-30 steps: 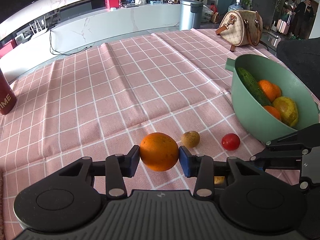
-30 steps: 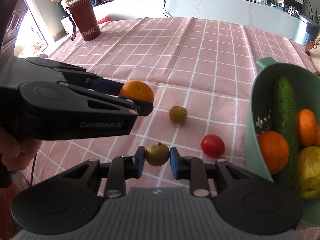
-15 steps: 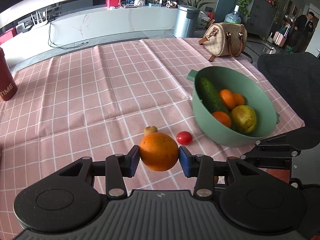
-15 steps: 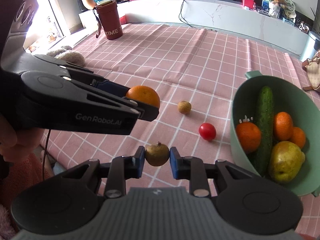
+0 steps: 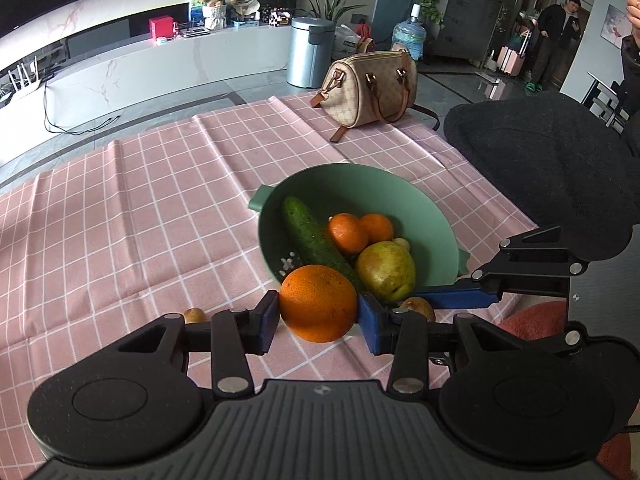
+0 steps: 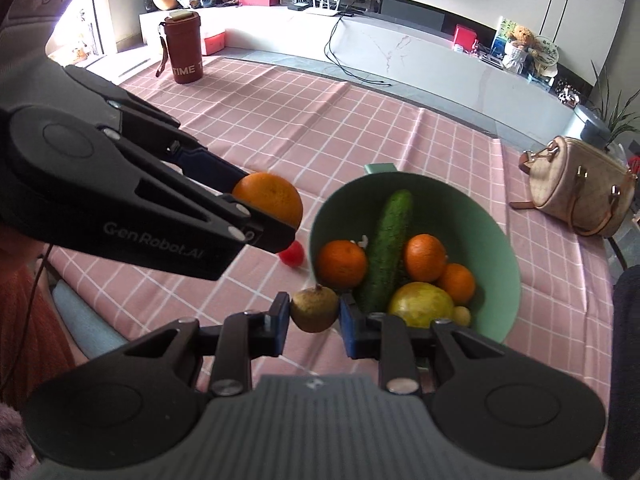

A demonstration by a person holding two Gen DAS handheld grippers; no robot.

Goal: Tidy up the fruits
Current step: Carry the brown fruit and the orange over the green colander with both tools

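My left gripper is shut on a large orange, held above the cloth just short of the near rim of the green bowl; the orange also shows in the right wrist view. My right gripper is shut on a small brown fruit, close to the bowl's near-left rim. The bowl holds a cucumber, several oranges and a yellow-green pear. A red tomato and a small brown fruit lie on the cloth.
The pink checked tablecloth covers the table. A beige handbag stands at the far edge behind the bowl. A dark red canister stands at the far left corner. A dark cushion-like mass lies to the right of the bowl.
Both grippers have risen and moved toward the bowl with their fruit still held. The bowl now sits directly ahead of both; the tomato and small brown fruit have fallen behind to the left.
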